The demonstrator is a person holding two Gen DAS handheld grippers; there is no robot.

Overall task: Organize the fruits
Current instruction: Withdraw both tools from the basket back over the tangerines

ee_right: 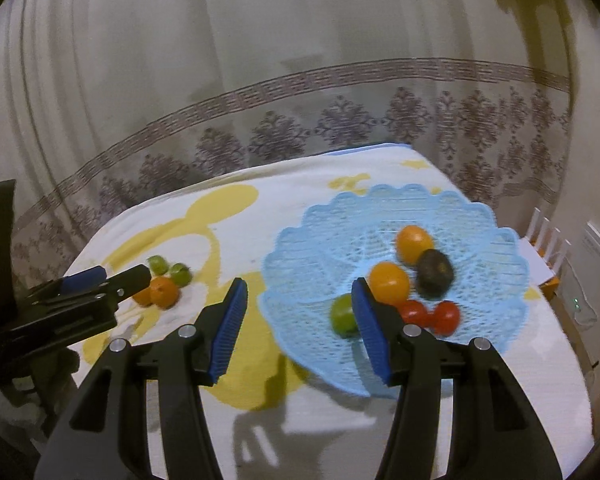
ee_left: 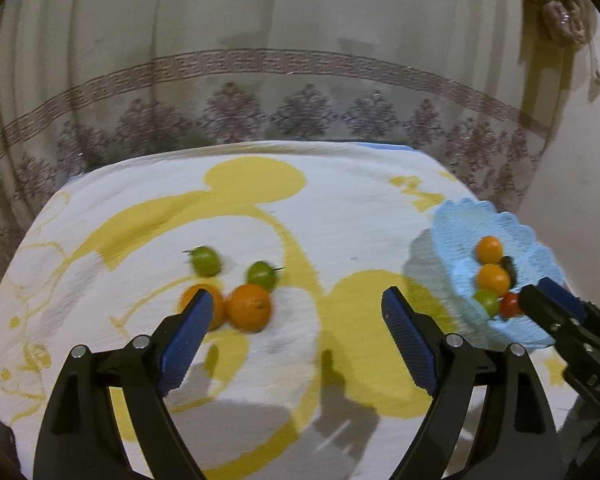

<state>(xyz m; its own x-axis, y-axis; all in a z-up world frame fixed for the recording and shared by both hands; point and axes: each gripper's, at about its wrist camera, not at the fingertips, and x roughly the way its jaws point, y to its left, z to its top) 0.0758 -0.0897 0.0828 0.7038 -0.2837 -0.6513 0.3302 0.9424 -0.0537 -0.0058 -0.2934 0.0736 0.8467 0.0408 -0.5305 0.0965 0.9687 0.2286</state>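
Fruit is split between two spots: a loose group on the tabletop (ee_left: 340, 208) and a set inside the blue mesh basket (ee_right: 324, 248). Tabletop carries a white cloth with yellow print (ee_left: 252, 184). Loose group holds two oranges (ee_left: 249, 307) touching each other and two green fruits (ee_left: 206, 261) just behind them, all close together on the left side of the cloth. Left tool (ee_left: 298, 312) is spread wide, nothing between the blue pads, hovering just in front of that group; its left pad (ee_left: 186, 338) overlaps the leftmost orange in the left wrist view, contact cannot be confirmed. Basket sits on the right side of the tabletop, well apart from the loose group, front edge near the cloth's yellow patch. Inside it: two oranges (ee_right: 389, 282), one dark fruit (ee_right: 435, 269) just beside them, two red tomatoes (ee_right: 446, 317) side by side at the front, one green fruit (ee_right: 343, 315) at front left. Right tool (ee_right: 298, 312) is also spread wide and holds nothing, over the basket's near left rim; its right pad (ee_right: 370, 334) sits in front of the green fruit and the nearer orange in the right wrist view, touching or not cannot be told. Patterned curtain (ee_left: 300, 80) hangs behind the tabletop. Motion blur on the loose fruit in the left wrist view.
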